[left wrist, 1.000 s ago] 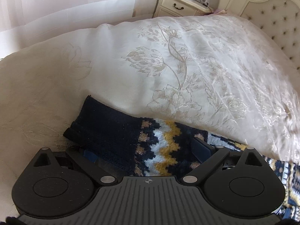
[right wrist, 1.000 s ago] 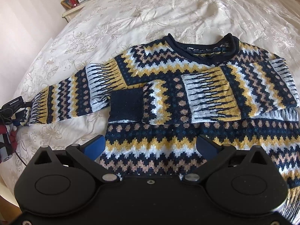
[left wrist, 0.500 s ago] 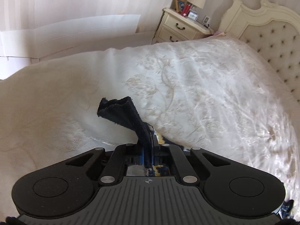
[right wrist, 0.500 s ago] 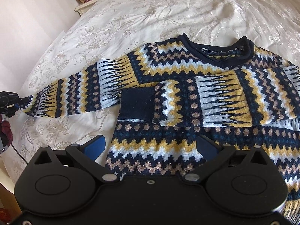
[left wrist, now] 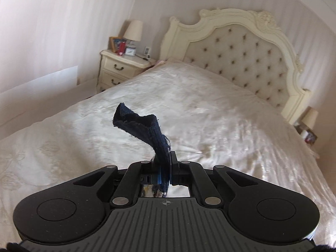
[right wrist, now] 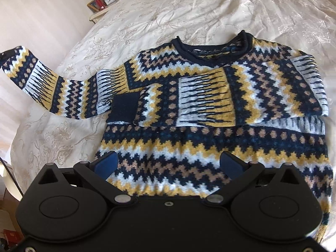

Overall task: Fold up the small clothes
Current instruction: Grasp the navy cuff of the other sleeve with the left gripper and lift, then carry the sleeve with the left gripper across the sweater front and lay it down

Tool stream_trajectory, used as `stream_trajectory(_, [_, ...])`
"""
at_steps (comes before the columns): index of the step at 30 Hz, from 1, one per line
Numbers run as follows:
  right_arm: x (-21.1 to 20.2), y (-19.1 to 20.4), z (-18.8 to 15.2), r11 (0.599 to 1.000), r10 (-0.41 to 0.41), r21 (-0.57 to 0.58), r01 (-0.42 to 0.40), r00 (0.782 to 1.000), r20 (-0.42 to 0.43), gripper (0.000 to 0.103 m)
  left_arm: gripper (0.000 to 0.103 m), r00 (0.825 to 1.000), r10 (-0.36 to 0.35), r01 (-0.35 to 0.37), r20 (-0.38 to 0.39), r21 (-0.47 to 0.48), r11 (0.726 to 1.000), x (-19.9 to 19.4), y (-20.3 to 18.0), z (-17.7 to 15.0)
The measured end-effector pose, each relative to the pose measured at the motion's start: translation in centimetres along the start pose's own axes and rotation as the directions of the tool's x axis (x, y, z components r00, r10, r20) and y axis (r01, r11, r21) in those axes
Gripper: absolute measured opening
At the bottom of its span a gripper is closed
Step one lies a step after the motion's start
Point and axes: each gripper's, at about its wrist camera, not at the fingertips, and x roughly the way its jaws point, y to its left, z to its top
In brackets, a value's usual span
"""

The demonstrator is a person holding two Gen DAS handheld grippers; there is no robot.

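On the bed (right wrist: pixel 210 10), my sweater (right wrist: pixel 210 109) lies face up with one sleeve already crossed over the chest.

My left gripper (left wrist: pixel 166 171) has its jaws pressed together on the dark cuff (left wrist: pixel 145 126) of the other sleeve (right wrist: pixel 52 84), raised off the cover toward nine o'clock in the right view; my right gripper (right wrist: pixel 168 161) hovers over the hem at six o'clock, jaws spread and holding nothing. I judge the knit thick, soft and floppy, light enough for a single pinch yet prone to sag and stretch, so the ribbed cuff and hem edges are the safest places to grab. A neck tag at twelve o'clock is too small to read, and I can make out no other writing.
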Motion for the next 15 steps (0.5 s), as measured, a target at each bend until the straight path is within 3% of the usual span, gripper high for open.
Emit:
stream_trajectory(7, [-3.3,-5.8,-0.4,0.999,0.021,0.045,-0.023,0.999,0.040,0.102,0.006,0.990,-0.139,0.140,-0.027,0.046,0.989,2.1,-11.0,-3.9])
stream_trajectory(15, [-5.8,-10.5,-1.1,0.995,0.015,0.099,-0.021,0.998,0.067,0.102,0.006,0.963,-0.217,0.229,-0.160,0.063,0.971,7.2,-20.0,-10.8])
